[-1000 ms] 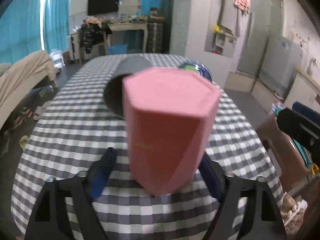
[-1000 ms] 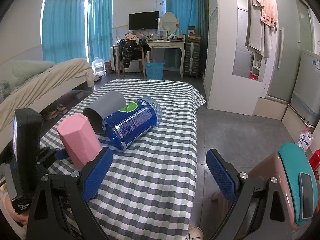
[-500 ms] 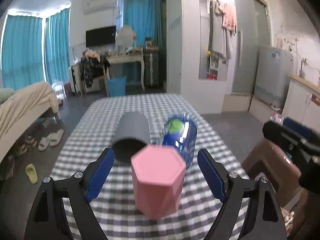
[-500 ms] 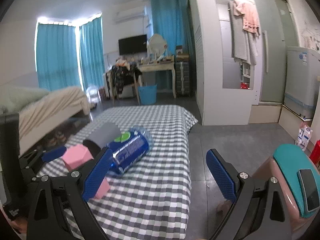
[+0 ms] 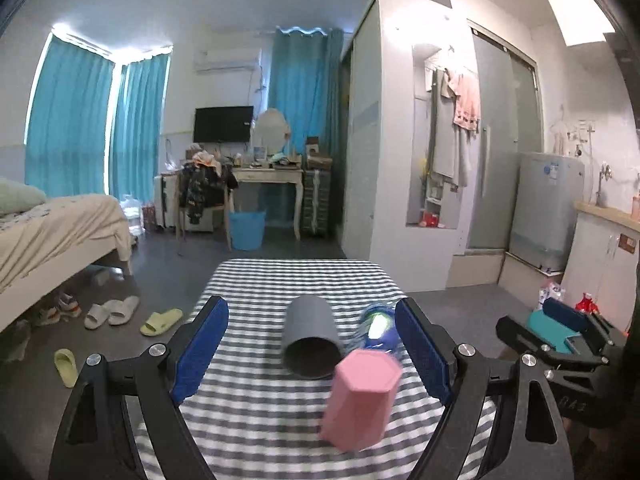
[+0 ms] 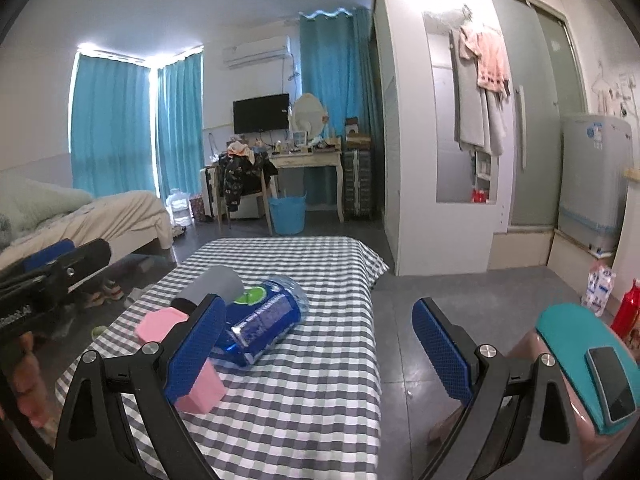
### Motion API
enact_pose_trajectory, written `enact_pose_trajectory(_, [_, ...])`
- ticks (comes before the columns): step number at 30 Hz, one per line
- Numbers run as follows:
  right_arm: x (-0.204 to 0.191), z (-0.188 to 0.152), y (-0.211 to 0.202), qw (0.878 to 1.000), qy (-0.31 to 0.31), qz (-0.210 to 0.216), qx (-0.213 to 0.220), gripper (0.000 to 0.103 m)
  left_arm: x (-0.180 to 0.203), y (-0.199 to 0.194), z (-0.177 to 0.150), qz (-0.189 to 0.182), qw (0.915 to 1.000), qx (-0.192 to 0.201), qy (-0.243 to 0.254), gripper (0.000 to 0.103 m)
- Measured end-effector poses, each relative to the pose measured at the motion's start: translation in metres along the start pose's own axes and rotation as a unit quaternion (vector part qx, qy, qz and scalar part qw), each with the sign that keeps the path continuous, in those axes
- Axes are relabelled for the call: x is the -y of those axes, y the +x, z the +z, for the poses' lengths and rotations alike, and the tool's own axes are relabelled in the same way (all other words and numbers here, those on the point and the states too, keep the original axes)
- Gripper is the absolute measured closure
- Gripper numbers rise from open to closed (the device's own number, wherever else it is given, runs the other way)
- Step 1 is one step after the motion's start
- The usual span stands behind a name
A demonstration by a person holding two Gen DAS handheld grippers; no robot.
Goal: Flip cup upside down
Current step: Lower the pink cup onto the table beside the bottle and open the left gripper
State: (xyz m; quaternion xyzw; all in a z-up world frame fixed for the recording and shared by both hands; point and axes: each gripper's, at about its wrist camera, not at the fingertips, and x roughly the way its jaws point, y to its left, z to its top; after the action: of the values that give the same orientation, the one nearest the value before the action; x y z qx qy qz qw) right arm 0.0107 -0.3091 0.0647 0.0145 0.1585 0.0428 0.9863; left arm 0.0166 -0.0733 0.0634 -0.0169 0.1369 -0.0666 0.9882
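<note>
A pink hexagonal cup (image 5: pixel 362 398) stands upside down on the checked tablecloth (image 5: pixel 248 412), closed base up. It also shows in the right wrist view (image 6: pixel 160 324), partly behind my right gripper's left finger. My left gripper (image 5: pixel 310 350) is open and empty, raised above and behind the cup. My right gripper (image 6: pixel 320 352) is open and empty, over the table's right edge.
A grey cup (image 5: pixel 310 336) lies on its side with its mouth toward me, and a blue plastic bottle (image 6: pixel 264 318) lies beside it. A pink stool with a teal top (image 6: pixel 584 360) stands right of the table. A bed (image 5: pixel 48 232) stands at the left.
My left gripper has let go of the pink cup, opened and pulled back and up. The cup now stands alone on the table. My right gripper has risen slightly.
</note>
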Motion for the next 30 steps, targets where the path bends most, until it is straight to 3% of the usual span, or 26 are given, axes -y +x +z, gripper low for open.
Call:
enact_pose_trajectory(8, [-0.041, -0.022, -0.008, 0.999, -0.041, -0.007, 0.002, 0.008, -0.023, -0.006, -0.04, 0.011, 0.9996, -0.024, -0.001, 0.015])
enact_pose_trajectory(11, [-0.053, -0.033, -0.011, 0.999, -0.052, -0.006, -0.011, 0.008, -0.025, -0.012, -0.051, 0.009, 0.9997, -0.022, 0.002, 0.015])
enact_pose_trajectory(14, [-0.061, -0.045, -0.012, 0.998, -0.059, -0.008, -0.024, 0.008, -0.026, -0.019, -0.06, 0.03, 0.9994, -0.011, 0.012, 0.015])
enact_pose_trajectory(18, [-0.069, -0.052, -0.013, 0.998, -0.06, -0.01, -0.022, 0.006, -0.032, -0.024, -0.065, 0.053, 0.9986, -0.002, 0.006, 0.015])
enact_pose_trajectory(20, [-0.073, -0.054, -0.014, 0.998, -0.066, -0.014, -0.013, 0.0, -0.038, -0.024, -0.067, 0.063, 0.998, -0.005, -0.002, 0.004])
enact_pose_trajectory(24, [-0.078, -0.054, -0.01, 0.997, -0.078, -0.015, -0.006, 0.0, -0.045, -0.023, -0.07, 0.089, 0.996, 0.002, -0.008, 0.003])
enact_pose_trajectory(30, [-0.074, -0.053, -0.007, 0.998, -0.067, -0.017, -0.012, 0.0, -0.043, -0.021, -0.076, 0.09, 0.9958, -0.01, 0.004, 0.003])
